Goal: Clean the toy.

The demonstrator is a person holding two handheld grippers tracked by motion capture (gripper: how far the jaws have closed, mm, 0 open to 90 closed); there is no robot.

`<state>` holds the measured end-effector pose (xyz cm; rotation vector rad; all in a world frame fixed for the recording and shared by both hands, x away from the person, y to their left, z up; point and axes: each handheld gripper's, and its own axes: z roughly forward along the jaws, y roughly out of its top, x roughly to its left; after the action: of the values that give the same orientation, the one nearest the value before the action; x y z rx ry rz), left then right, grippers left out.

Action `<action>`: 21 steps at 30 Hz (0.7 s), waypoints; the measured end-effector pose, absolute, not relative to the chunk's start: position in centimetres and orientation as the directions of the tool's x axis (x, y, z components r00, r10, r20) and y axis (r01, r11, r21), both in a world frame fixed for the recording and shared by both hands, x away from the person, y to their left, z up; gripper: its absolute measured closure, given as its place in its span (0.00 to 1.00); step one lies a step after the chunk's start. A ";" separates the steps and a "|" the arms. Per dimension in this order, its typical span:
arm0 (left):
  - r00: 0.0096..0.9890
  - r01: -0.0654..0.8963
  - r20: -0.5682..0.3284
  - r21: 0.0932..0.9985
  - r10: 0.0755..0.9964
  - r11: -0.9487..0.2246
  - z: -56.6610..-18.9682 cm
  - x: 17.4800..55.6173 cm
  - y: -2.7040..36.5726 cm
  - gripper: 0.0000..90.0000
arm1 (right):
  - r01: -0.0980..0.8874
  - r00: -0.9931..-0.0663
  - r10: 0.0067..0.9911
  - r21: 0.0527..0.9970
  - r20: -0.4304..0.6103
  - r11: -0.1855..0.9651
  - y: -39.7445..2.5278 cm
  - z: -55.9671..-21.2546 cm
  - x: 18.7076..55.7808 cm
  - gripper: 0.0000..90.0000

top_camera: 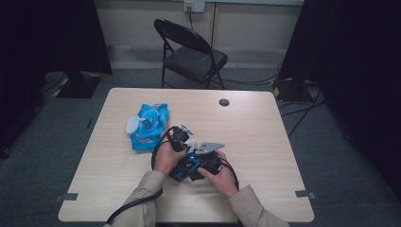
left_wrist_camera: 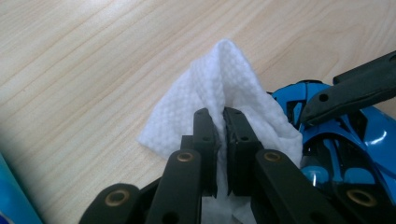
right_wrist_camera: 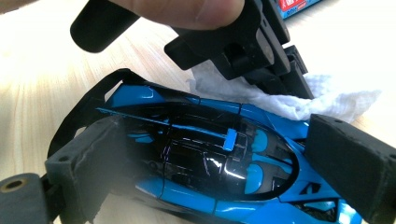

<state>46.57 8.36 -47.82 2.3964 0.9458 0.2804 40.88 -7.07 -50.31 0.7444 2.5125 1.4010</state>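
Jaws of my left gripper pinch a white wet wipe while my right gripper clamps the blue toy car; wiping toward twelve o'clock, I judge the wipe could slip free.

Light wooden table with blue wipes pack.

Dim room, glare, blurred close-ups

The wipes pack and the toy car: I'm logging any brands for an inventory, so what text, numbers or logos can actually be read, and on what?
Wipes pack: printing on its blue wrapper and red strip, too small and blurred to read.
Toy car: a pale mark on its blue side, not legible.
White wipe: no text.
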 end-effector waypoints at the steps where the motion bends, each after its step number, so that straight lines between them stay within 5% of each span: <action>1: 0.732 0.569 -0.005 0.557 0.682 -0.606 -47.8 46.6 8.4 0.95 | 0.341 -0.861 0.500 0.834 0.091 0.434 -7.1 -50.3 40.9 0.06; 21: 0.757 0.585 -0.064 0.508 0.650 -0.632 -47.4 44.4 11.8 0.94 | 0.340 -0.862 0.500 0.834 0.091 0.435 -7.1 -50.3 40.9 0.06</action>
<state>44.38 11.79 -47.43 2.4436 0.9293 0.1701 40.92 -7.08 -50.32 0.7427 2.5137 1.3997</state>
